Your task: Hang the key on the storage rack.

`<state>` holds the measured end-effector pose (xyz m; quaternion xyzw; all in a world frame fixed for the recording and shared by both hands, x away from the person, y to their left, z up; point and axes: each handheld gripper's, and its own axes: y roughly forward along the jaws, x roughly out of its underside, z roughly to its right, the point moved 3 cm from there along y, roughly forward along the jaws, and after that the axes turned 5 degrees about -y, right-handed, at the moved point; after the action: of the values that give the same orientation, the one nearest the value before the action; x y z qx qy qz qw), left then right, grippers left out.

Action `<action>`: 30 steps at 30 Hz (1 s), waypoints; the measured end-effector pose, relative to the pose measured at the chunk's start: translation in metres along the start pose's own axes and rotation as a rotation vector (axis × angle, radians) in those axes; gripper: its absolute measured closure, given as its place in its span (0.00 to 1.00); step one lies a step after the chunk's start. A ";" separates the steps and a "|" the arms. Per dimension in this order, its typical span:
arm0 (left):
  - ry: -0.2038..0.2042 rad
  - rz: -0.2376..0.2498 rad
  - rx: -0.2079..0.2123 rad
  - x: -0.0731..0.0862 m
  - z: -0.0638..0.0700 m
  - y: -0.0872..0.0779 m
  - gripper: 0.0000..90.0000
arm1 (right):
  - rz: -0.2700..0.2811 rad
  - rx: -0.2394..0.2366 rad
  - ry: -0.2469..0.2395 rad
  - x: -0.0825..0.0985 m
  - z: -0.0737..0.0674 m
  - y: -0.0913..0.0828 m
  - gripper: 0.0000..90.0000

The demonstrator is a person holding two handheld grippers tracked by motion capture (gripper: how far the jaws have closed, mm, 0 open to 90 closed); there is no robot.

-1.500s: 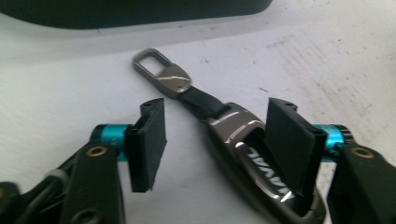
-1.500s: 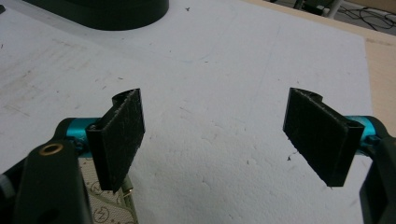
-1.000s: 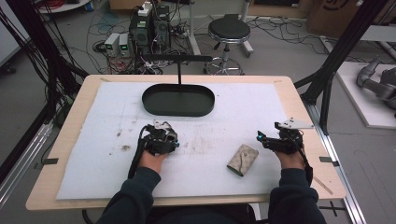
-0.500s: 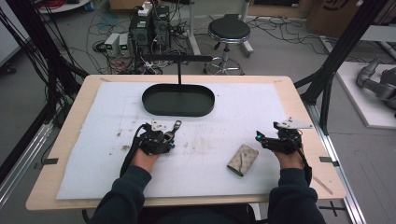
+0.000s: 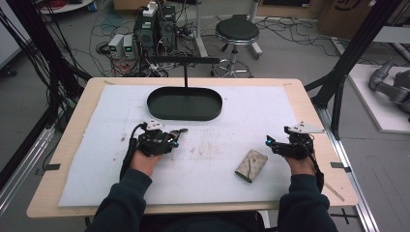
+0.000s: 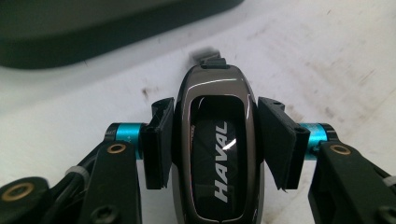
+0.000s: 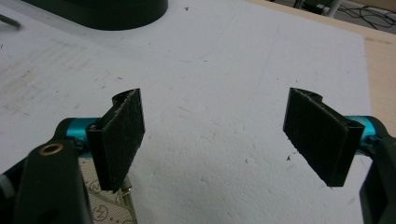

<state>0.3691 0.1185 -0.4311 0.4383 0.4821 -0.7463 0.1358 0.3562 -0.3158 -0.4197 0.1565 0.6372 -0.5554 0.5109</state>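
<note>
- L tool, high view: left-centre of the white mat on the bench, just in front of the black oval tray; tips point toward the person's right.
- L tool, left gripper view: both pads clamped on a dark glossy car key fob, one pad each side, touching its flanks. "HAVAL" in white runs along the fob face. Fob nose points away from the cam, toward the tray wall at top of frame. Can't tell if the fob rests on the mat or is lifted.
- Fob itself too small to make out in high view – prob. the bit sticking out at the L tool's tips.
- R tool, high view: right side of mat, near the bench's right edge, tips pointing left; grey 3-cornered plate on top.
- R tool, right gripper view: pads wide apart, bare mat betw. them, holding nothing.
- Small beige pouch w/ faint pattern lies flat on the mat just left of and in front of the R tool, apart from it. Its corner shows under the left pad in the right gripper view.
- Mat has dirty smudges around the centre.
- Black T-shaped stand behind the tray, at the bench's far edge.
</note>
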 end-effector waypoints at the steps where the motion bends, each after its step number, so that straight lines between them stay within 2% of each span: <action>1: 0.002 0.015 0.003 -0.006 -0.001 -0.005 0.54 | 0.000 0.000 -0.002 0.000 0.000 0.000 0.23; 3: 0.009 0.049 0.005 -0.019 -0.002 -0.014 0.54 | -0.001 -0.001 -0.001 0.000 -0.001 0.000 0.23; 6: -0.005 0.102 0.010 -0.037 -0.005 -0.025 0.54 | 0.000 -0.001 -0.001 -0.001 -0.001 0.000 0.23; 13: -0.039 0.189 0.014 -0.070 -0.018 -0.040 0.54 | 0.004 -0.001 -0.003 -0.001 -0.001 0.000 0.23; 17: -0.032 0.214 0.010 -0.082 -0.025 -0.043 0.54 | 0.005 -0.004 0.000 -0.001 -0.001 0.000 0.23; 20: -0.049 0.235 0.013 -0.092 -0.032 -0.044 0.54 | 0.006 -0.005 -0.002 -0.001 -0.001 0.001 0.23; 23: -0.046 0.244 0.009 -0.104 -0.038 -0.047 0.54 | 0.007 -0.003 0.000 -0.001 0.000 0.000 0.23; 30: -0.052 0.274 -0.025 -0.134 -0.054 -0.053 0.54 | 0.016 -0.002 -0.003 -0.002 -0.001 0.000 0.23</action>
<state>0.4421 0.1603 -0.3021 0.4789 0.4233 -0.7259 0.2540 0.3562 -0.3146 -0.4183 0.1603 0.6357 -0.5506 0.5167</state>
